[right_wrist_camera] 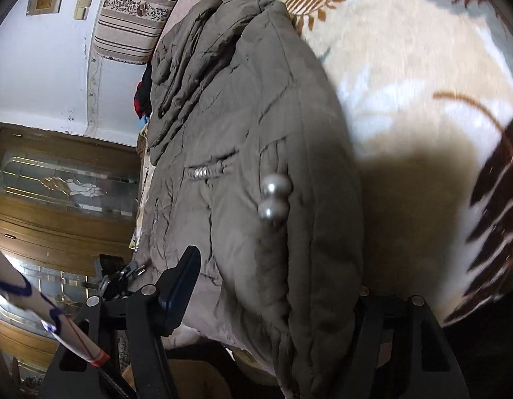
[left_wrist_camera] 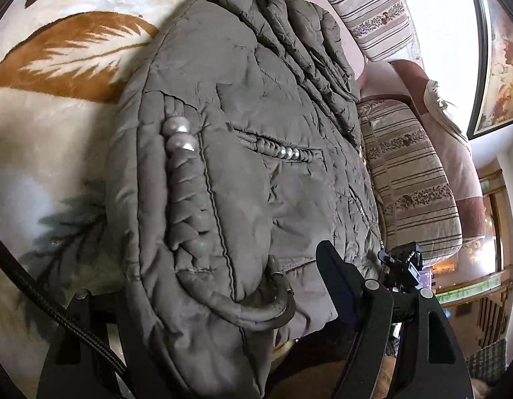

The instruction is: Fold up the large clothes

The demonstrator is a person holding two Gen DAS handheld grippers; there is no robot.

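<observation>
A grey-brown padded jacket (left_wrist_camera: 243, 153) with pearl trim lies folded on a leaf-patterned blanket (left_wrist_camera: 57, 66). In the left wrist view its near edge bulges between the fingers of my left gripper (left_wrist_camera: 229, 302); the right finger (left_wrist_camera: 336, 279) shows, the left one is hidden under the fabric. In the right wrist view the same jacket (right_wrist_camera: 256, 166) fills the gap of my right gripper (right_wrist_camera: 273, 286); the left finger (right_wrist_camera: 183, 279) shows, the right one is hidden by the jacket. Both grippers hold the jacket's near edge.
Striped cushions (left_wrist_camera: 412, 179) and a sofa back lie beyond the jacket. A framed picture (left_wrist_camera: 499, 66) hangs on the wall. A wooden door with patterned glass (right_wrist_camera: 57, 186) stands at the left of the right wrist view. The blanket (right_wrist_camera: 406, 83) spreads to the right.
</observation>
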